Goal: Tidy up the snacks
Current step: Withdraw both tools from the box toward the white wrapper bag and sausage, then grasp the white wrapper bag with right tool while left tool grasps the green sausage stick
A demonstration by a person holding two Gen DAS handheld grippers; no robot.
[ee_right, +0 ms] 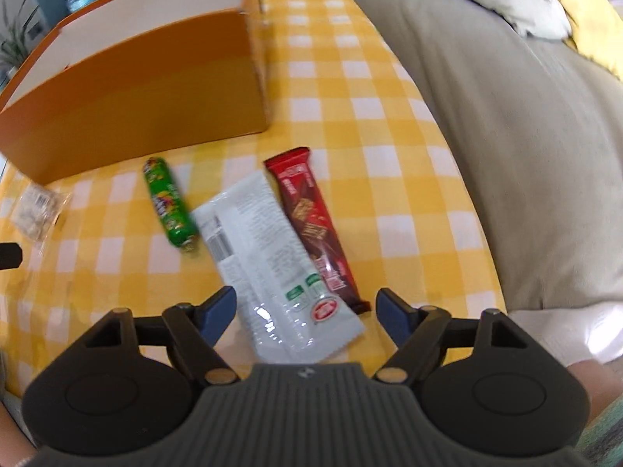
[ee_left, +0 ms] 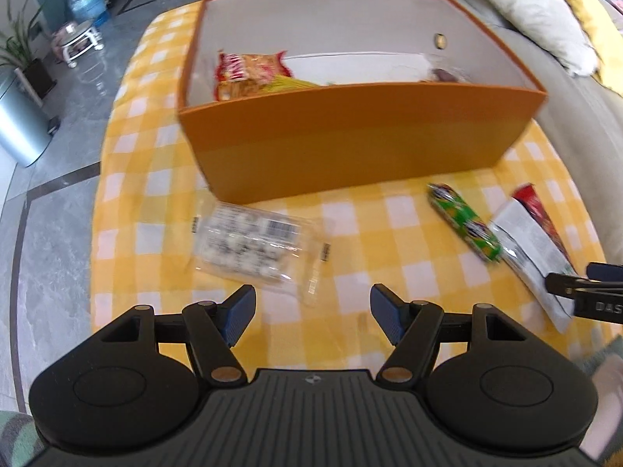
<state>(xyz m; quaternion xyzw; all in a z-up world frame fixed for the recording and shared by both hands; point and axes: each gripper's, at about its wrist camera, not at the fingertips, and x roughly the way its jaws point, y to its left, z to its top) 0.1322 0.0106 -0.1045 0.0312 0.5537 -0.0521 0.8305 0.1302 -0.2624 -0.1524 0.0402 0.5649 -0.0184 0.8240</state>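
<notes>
On the left side of the yellow checked cloth (ee_left: pixel 163 194) lies a clear packet of small white candies (ee_left: pixel 253 247), flat, just in front of the orange box (ee_left: pixel 350 136). The left gripper (ee_left: pixel 311 311) hangs near it with its jaws spread wide and nothing between them. The packet is thin and shiny, so I think the fingers could slide over the film and only push it along the cloth, or catch the cloth together with it.

The box stands in the middle, open on top, and a red and orange snack bag (ee_left: pixel 249 74) is already inside at its left end. Its near wall is high. A snack carried too low could knock against this wall and shift the box.

To the right of the box, on the cloth, three snacks lie close together: a green candy roll (ee_right: pixel 169 204), a white flat wrapper (ee_right: pixel 268 257) and a red wafer bar (ee_right: pixel 311 225). The roll seems to touch the white wrapper, though I cannot tell for sure, and the red bar lies just beside the wrapper on its other side. The right gripper (ee_right: pixel 305 313) is above the near end of the white wrapper, jaws wide apart, holding nothing. If it closes here, it may pinch the red bar too, or drag it toward the table edge near the sofa (ee_right: pixel 506 136). The round roll could also roll away if the wrapper is pulled.
</notes>
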